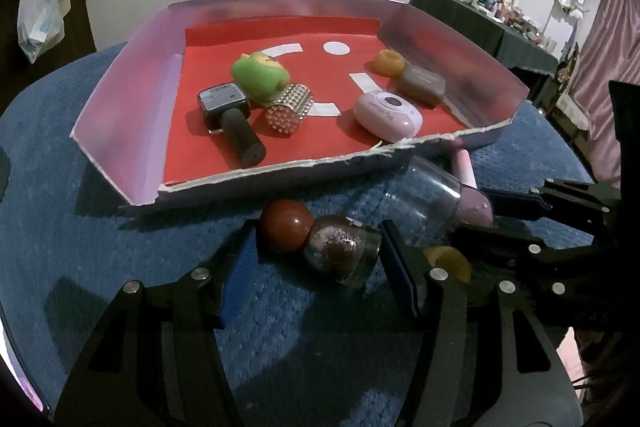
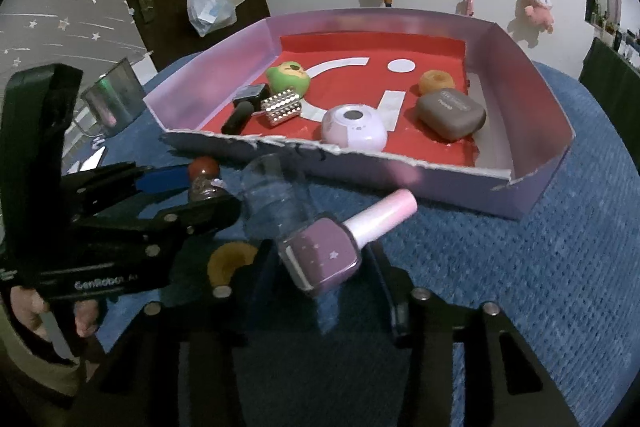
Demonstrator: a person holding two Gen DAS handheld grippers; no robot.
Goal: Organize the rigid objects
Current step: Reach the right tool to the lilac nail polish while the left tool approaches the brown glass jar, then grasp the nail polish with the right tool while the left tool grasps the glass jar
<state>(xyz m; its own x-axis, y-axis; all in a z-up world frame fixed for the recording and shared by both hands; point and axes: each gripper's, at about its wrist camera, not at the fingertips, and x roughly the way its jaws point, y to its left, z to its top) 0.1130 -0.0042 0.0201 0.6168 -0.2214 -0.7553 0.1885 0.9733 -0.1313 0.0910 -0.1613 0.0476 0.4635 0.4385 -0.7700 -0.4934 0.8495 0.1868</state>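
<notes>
On the blue cloth (image 1: 100, 247) in front of the tray (image 1: 280, 1), a brown glitter polish bottle (image 1: 344, 251) with a round red-brown cap lies between the blue pads of my left gripper (image 1: 318, 243), which is shut on it. In the right wrist view my right gripper (image 2: 322, 255) is shut on the body of a purple polish bottle (image 2: 320, 255), whose pink cap tilts up toward the tray (image 2: 536, 195). The two grippers are side by side. Inside the tray lie a green toy (image 1: 260, 75), a black bottle (image 1: 228, 111), a studded cylinder (image 1: 286, 109) and two small cases.
A clear jar (image 2: 276, 195) lies on its side between the two bottles, and a yellow ring (image 2: 230, 261) rests near the right gripper's left finger. The tray's torn front wall (image 2: 360, 163) is low. A hand (image 2: 28, 311) holds the left gripper. Plush toys hang on the wall.
</notes>
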